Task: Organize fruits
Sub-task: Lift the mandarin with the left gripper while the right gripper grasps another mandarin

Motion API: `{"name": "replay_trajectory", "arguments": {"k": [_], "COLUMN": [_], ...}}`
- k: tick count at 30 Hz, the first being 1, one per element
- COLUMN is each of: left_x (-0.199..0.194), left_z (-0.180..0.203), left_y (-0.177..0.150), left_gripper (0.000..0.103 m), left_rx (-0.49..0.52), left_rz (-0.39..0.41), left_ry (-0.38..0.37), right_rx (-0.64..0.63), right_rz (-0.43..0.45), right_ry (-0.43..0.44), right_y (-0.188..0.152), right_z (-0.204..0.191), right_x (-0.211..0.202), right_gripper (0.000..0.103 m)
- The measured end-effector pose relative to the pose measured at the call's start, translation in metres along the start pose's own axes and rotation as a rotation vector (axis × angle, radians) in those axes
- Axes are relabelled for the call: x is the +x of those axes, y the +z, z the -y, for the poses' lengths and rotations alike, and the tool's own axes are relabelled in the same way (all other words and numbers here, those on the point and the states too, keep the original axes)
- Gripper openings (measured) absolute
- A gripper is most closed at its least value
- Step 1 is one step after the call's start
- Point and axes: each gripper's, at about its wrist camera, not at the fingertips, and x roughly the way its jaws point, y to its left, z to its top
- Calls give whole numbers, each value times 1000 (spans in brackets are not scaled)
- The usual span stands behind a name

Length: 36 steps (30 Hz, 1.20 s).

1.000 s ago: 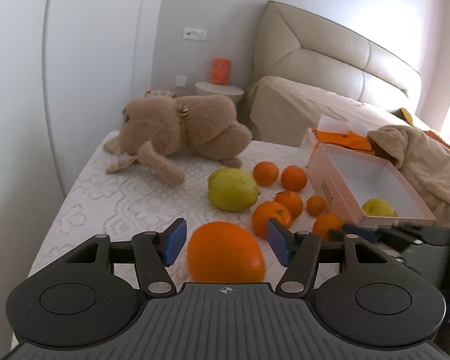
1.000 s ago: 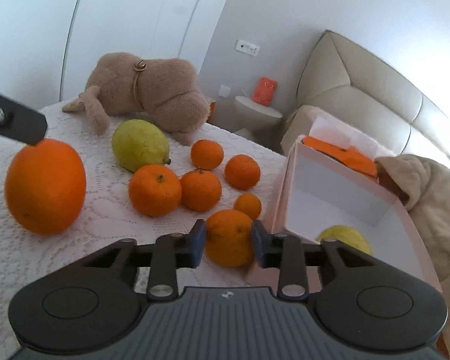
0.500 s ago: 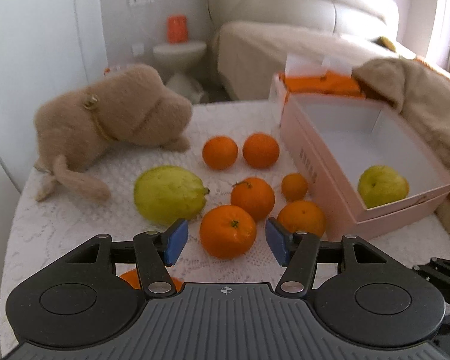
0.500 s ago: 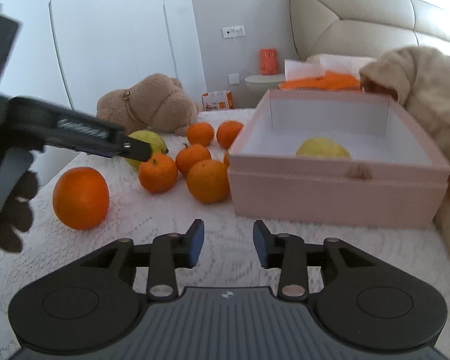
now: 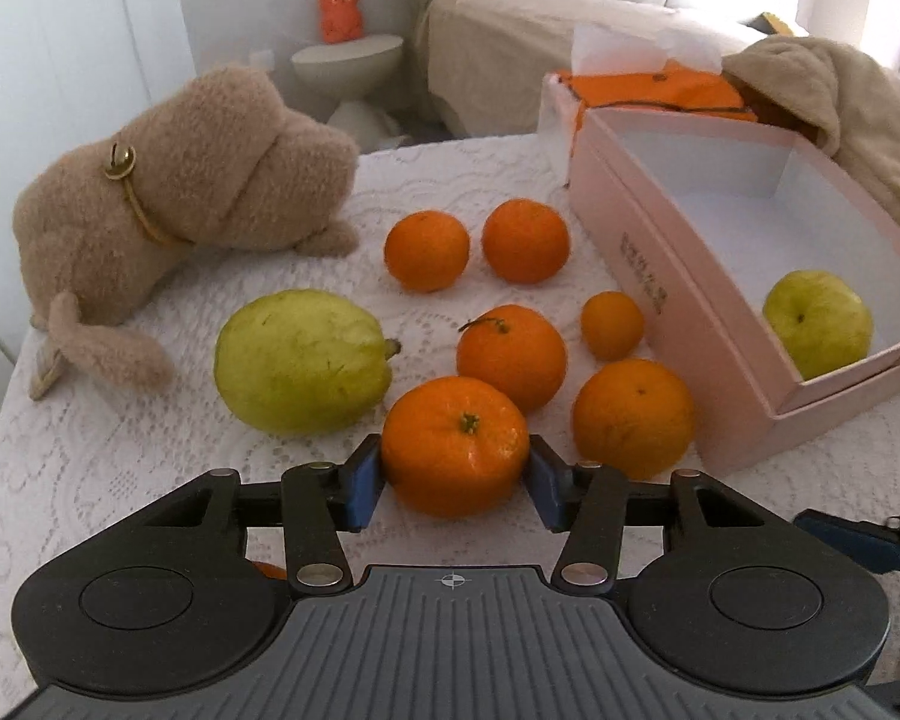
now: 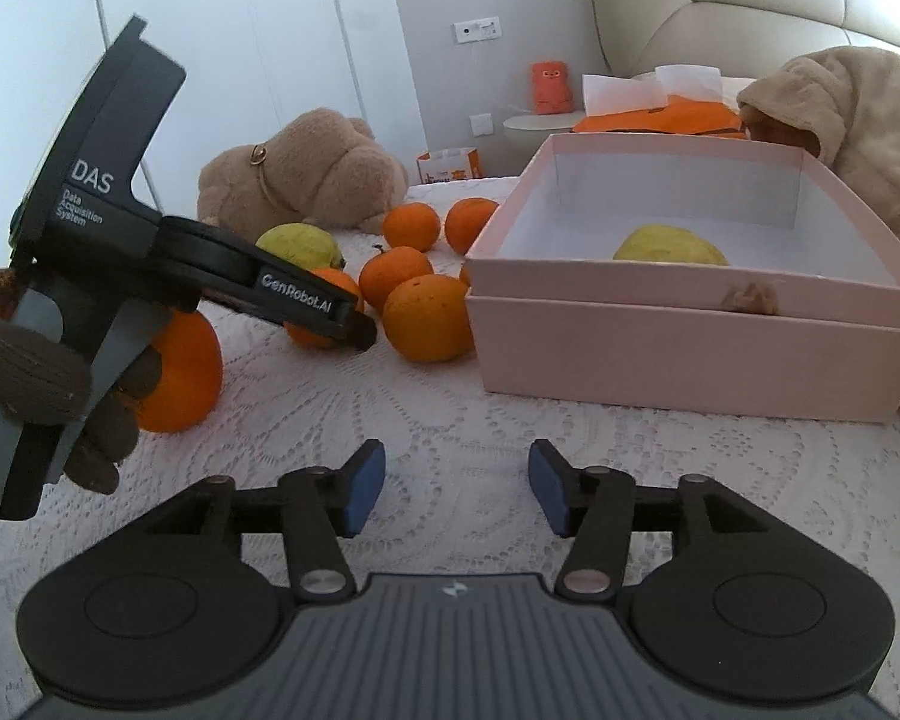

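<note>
While L claw (image 5: 455,483) brackets mandarin (image 5: 455,446), box rim (image 5: 678,252) nearby

A home bedroom: padded headboard (image 6: 750,6), bed (image 5: 570,24) (plush toy (image 5: 174,192) nearby).

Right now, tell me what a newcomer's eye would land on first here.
The orange sits between the left tool's blue pads, front and centre. Behind it lie more oranges and a big green fruit beside a plush dog. To the right, a pink box holds one green fruit.
</note>
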Motion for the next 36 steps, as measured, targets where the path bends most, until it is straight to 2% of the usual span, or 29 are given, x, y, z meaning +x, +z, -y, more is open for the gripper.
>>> {"name": "replay_trajectory", "arguments": {"k": [4,6,8,10,13,15,20,24,28,33,36], "left_x": [-18,-33,-51,-70,-95,-106,-117,-118,-121,-124,-123], "left_z": [-2,-7,-15,-24,-37,-50,-79,-99,-110,-117,-116], "left_y": [-3,-5,-10,-18,-33,-42,-62,-75,-87,-94,-96], "left_gripper": [55,54,54,54,54,54,54,54,54,54,54], "left_rx": [-25,-56,-100,-139,-175,-205,-278,-328,-349,-370,-375], "left_rz": [54,100,150,193,237,254,258,254,255,267,270], "left_ry": [-52,-79,-106,-119,-103,-71,39,43,34,12,-6], "right_rx": [12,38,71,94,23,-42,-167,-270,-380,-438,-433], "right_rz": [-10,-23,-33,-37,-68,-55,9,-6,-42,-103,-86], "right_ry": [32,67,81,77,34,26,-30,-122,-213,-238,-250], "right_y": [1,3,5,7,13,17,40,65,82,82,79], "right_z": [2,5,8,7,-6,-18,-51,-74,-90,-96,-96], "right_x": [1,1,2,2,6,3,-1,18,49,81,79], "right_gripper": [68,76,78,79,81,71,62,53,51,33,32]}}
